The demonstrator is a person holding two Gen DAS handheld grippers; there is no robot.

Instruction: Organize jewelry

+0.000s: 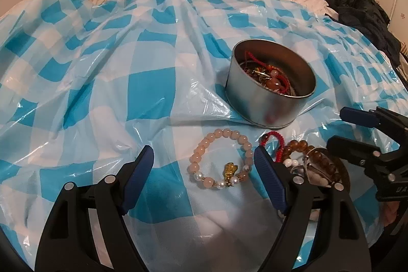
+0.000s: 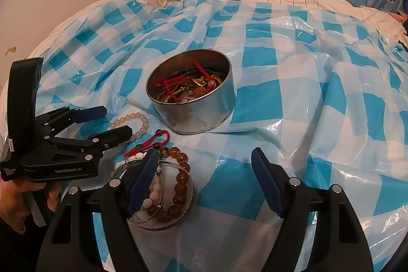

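In the left wrist view, the left gripper (image 1: 204,167) hangs spread wide just over the pink bead bracelet (image 1: 221,159), which lies flat on the checked plastic sheet (image 1: 102,83) in front of the round tin (image 1: 271,86); a clean pick likely means dropping one finger inside the loop and closing on a single strand. In the right wrist view, the right gripper (image 2: 204,177) is also spread and empty, beside the pile of amber beads (image 2: 178,185) and bangles, and should probably wait clear.

Dim warm indoor light; glare on plastic sheet (image 1: 102,73); fisheye bending, dark corners.
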